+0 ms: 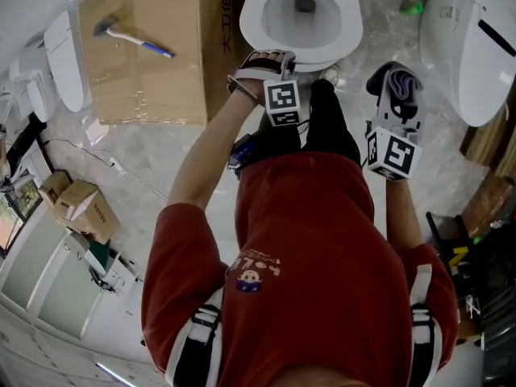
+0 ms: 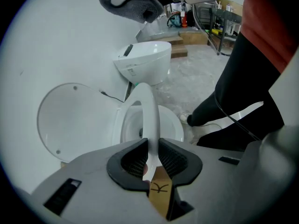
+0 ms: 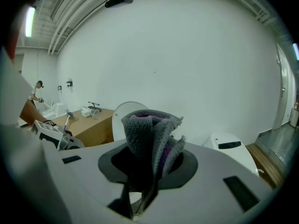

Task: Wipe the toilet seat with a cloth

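The white toilet (image 1: 300, 16) stands right in front of me with its lid (image 2: 70, 120) up against the wall. Its seat (image 2: 148, 115) runs edge-on over the bowl (image 2: 168, 125), front edge between the pads of my left gripper (image 2: 153, 144). Those pads stand slightly apart from it. From above, the left gripper (image 1: 270, 56) sits at the bowl's front rim. My right gripper (image 1: 395, 95) hangs to the right of the toilet, away from it. It is shut on a bunched grey and purple cloth (image 3: 152, 134), which also shows from above as a cloth wad (image 1: 401, 83).
A big cardboard box (image 1: 153, 47) with a hammer (image 1: 129, 35) on it stands left of the toilet. A second white toilet (image 1: 468, 47) is at the right. Small cartons (image 1: 81, 204) lie at the lower left. My dark-trousered leg (image 2: 243, 101) is close beside the bowl.
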A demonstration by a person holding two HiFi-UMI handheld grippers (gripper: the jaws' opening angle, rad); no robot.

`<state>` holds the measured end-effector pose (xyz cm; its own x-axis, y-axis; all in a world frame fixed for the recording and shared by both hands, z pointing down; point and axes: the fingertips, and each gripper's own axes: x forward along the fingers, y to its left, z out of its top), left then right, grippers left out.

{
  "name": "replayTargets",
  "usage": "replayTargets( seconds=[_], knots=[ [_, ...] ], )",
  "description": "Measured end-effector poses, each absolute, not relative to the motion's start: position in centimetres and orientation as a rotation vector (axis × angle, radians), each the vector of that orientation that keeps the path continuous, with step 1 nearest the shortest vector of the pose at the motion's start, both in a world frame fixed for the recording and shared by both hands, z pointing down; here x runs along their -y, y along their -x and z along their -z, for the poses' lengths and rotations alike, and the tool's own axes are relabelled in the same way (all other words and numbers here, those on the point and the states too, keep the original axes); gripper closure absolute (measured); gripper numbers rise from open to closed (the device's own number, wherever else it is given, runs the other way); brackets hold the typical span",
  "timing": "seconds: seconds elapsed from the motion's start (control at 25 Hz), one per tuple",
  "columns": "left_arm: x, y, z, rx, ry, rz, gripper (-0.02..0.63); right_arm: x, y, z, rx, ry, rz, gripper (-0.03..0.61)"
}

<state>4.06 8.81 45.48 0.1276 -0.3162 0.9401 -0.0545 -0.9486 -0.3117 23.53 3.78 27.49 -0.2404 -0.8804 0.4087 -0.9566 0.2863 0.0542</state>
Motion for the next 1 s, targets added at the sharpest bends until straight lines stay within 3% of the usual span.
replayTargets(
  seconds=[1.0],
  knots=[
    [-16.6,-3.5,-65.7,-0.126,2.387,1.791,0.489,-7.6,-18.2,-45.0,2.034,-1.551,-0.315,0.480]
  ],
)
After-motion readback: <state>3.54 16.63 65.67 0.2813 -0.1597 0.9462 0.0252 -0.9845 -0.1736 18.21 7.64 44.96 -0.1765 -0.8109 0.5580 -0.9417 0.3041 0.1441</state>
